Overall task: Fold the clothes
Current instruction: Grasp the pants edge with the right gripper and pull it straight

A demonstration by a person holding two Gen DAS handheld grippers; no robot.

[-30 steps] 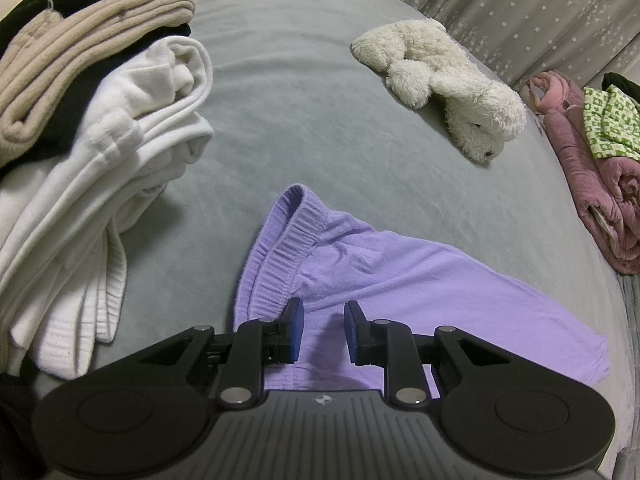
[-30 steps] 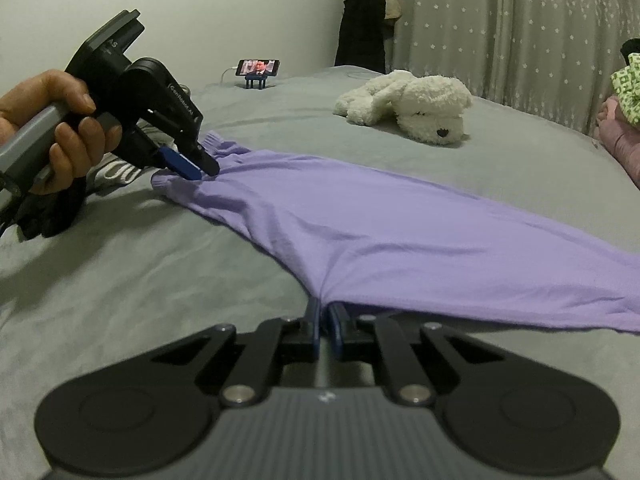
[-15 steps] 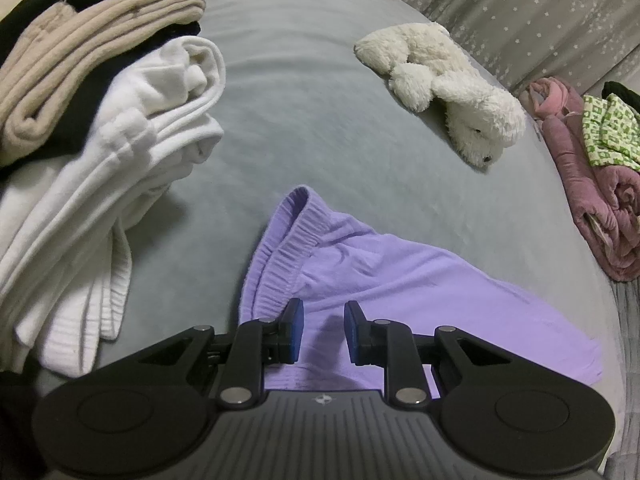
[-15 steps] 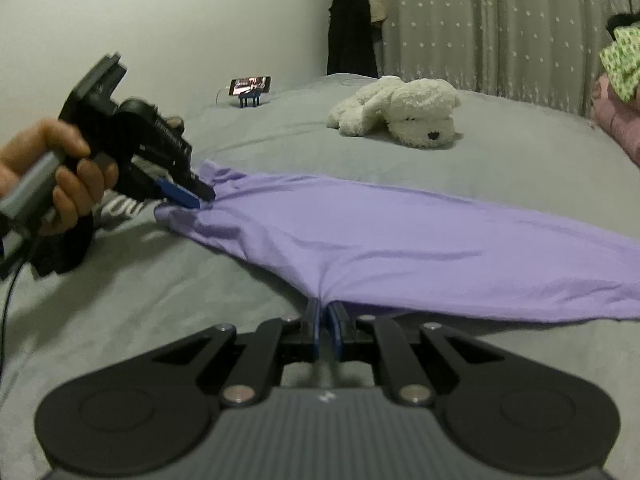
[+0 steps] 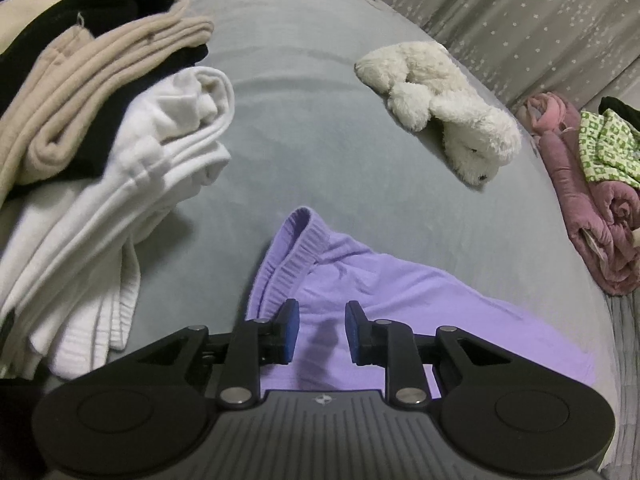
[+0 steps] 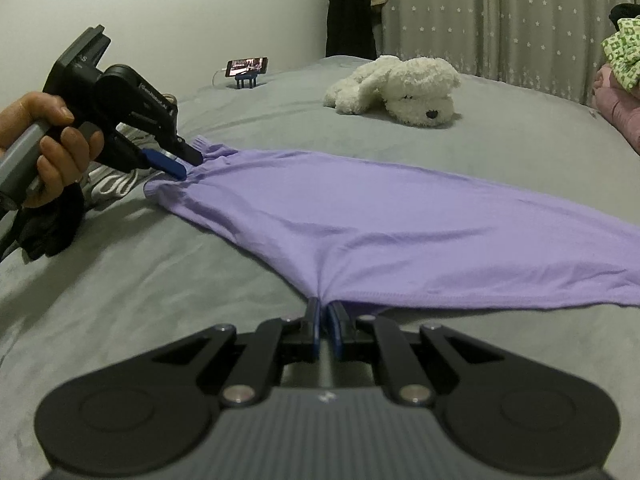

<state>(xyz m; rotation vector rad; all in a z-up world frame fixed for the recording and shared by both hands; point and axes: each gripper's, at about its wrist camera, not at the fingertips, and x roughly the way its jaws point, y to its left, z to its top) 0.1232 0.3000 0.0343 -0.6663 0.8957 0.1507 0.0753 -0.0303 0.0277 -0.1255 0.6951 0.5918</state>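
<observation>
Right gripper [image 6: 324,312] jaws pinch purple garment [image 6: 360,220]; left gripper [image 5: 318,330] jaws apparently gape above it.

A white plush dog [image 5: 440,108] lies on the grey bedspread [image 5: 320,120], well ahead of the left tongs and to their right; from the right tongs it sits far ahead, slightly right. A phone on a small stand [image 6: 247,69] stands at the bed's far edge, ahead and left of the right tongs. A star-patterned grey curtain [image 6: 500,16] hangs behind, with a dark garment [image 6: 350,8] hanging beside it.
</observation>
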